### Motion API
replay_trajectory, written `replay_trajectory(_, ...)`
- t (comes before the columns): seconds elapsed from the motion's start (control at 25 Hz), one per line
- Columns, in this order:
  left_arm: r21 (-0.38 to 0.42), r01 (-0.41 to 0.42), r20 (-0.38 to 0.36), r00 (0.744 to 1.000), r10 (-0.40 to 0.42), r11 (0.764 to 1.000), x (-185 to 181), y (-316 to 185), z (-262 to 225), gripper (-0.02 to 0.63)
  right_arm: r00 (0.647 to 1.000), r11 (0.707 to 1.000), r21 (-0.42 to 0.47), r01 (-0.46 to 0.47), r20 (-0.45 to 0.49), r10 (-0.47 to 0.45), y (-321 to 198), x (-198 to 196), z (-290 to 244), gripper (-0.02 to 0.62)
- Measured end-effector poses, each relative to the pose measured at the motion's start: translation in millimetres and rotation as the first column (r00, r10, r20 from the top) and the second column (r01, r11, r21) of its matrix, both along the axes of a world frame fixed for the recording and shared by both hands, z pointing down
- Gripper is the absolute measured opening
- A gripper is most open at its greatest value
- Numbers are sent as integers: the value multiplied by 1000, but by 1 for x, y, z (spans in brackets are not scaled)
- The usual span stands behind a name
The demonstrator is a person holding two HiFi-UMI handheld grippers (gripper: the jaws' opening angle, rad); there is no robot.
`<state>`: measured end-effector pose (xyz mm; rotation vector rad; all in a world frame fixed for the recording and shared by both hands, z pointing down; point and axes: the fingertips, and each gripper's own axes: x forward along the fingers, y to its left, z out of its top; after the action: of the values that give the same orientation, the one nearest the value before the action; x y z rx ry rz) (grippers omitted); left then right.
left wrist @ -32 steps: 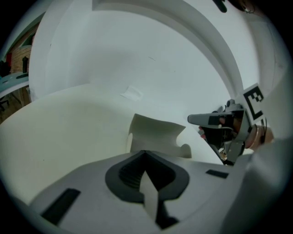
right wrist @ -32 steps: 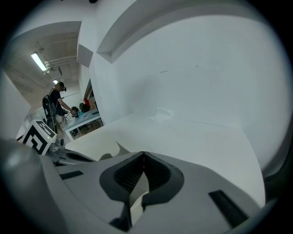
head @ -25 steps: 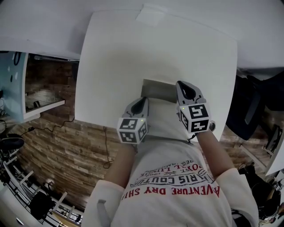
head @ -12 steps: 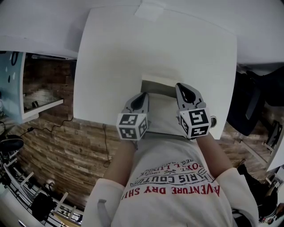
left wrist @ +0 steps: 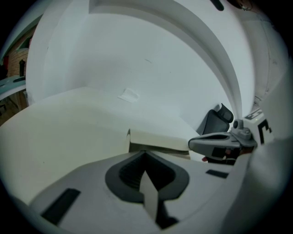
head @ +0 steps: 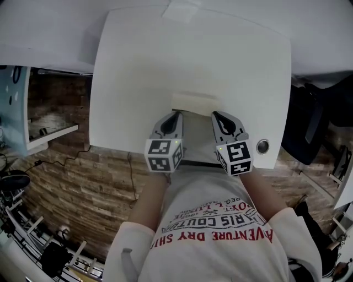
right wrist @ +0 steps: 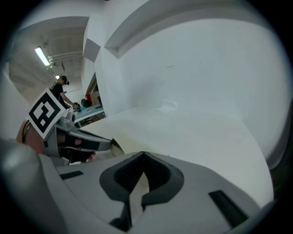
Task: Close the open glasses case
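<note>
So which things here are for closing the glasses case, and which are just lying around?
For the job:
- glasses case, cream, on the table
- left gripper, shut, just short of the case
- right gripper, shut, also by the case

Just lying about:
- white table
- round metal fitting in the tabletop
- small pale patch at the far edge
- dark chair beside the table

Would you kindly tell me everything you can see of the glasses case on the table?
The glasses case is a flat, cream, matte rectangular box lying on the white table near its front edge. Its lid is down or nearly so; the left gripper view shows a dark seam beneath it, so full closure is unclear. The shut left hand-held gripper and right hand-held gripper have their tips at its near side; contact cannot be confirmed.
</note>
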<state>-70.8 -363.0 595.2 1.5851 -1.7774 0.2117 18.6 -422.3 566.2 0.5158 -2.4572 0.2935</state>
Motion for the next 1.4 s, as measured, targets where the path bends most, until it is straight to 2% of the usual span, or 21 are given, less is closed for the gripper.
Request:
replay_trajectory(0.2, -10, -2, 13, 1000, 3, 1000, -1, 5, 1, -3, 999, 999, -42, -4, -45, 2, 6, 3, 19, 12)
replay_trajectory(0.64, -8, 17, -24, 1000, -17, 1000, -3, 6, -4, -3, 1000, 997, -73, -21, -18, 20, 6, 0, 15, 12)
replay_trajectory(0.84, 69, 26, 44, 999, -29, 997, -7, -9, -44, -3, 998, 998, -59, -22, 50, 25, 3, -4, -15, 12)
replay_trajectory(1.04, 175, -46, 123, 992, 24, 983, 8, -24, -101, -3, 991, 998, -26, -51, 126, 54, -4, -3, -60, 12)
replay_trajectory(1.24, 245, -111, 220, 974, 56, 963, 24, -29, -156, -3, 955, 989, 79, -126, 280, 99, -11, 10, -131, 11)
replay_trajectory(1.4, 321, -132, 250, 967, 50, 938, 34, -34, -201, -3, 923, 980, 122, -157, 372, 101, -13, 23, -177, 11)
